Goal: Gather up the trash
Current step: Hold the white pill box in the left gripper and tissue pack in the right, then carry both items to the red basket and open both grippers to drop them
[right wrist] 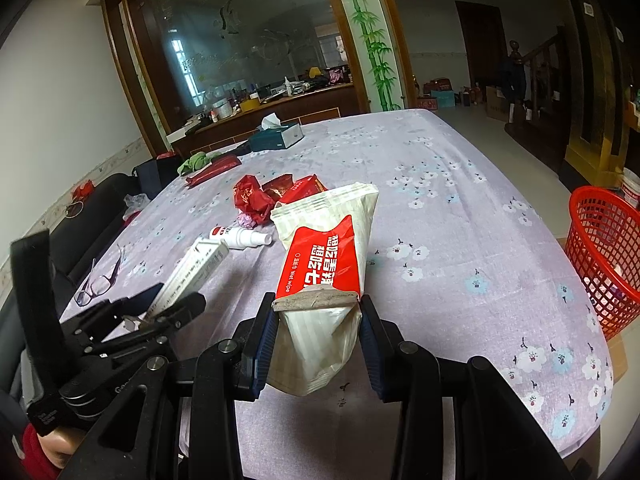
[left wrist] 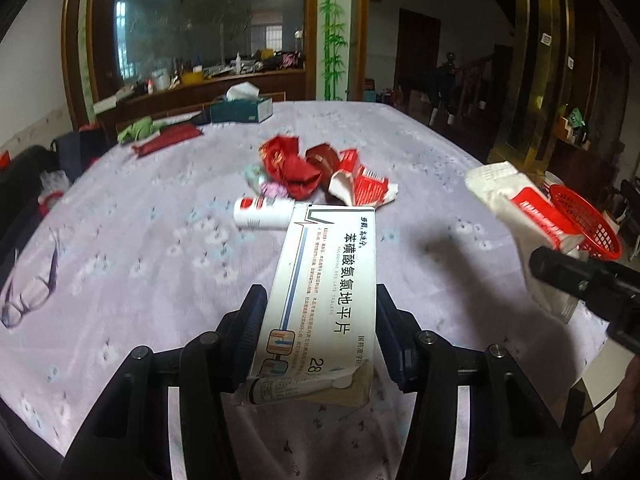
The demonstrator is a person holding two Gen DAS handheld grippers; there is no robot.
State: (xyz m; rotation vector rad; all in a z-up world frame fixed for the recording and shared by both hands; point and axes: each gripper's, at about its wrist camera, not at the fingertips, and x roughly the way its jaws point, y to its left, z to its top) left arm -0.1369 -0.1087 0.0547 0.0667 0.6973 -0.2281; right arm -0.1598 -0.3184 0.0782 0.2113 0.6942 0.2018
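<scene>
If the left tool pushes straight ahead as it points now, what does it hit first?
Probably the white spray bottle lying on the tablecloth, just past the end of the medicine box held by the left tool; the red wrappers lie behind. Depth is uncertain.
</scene>
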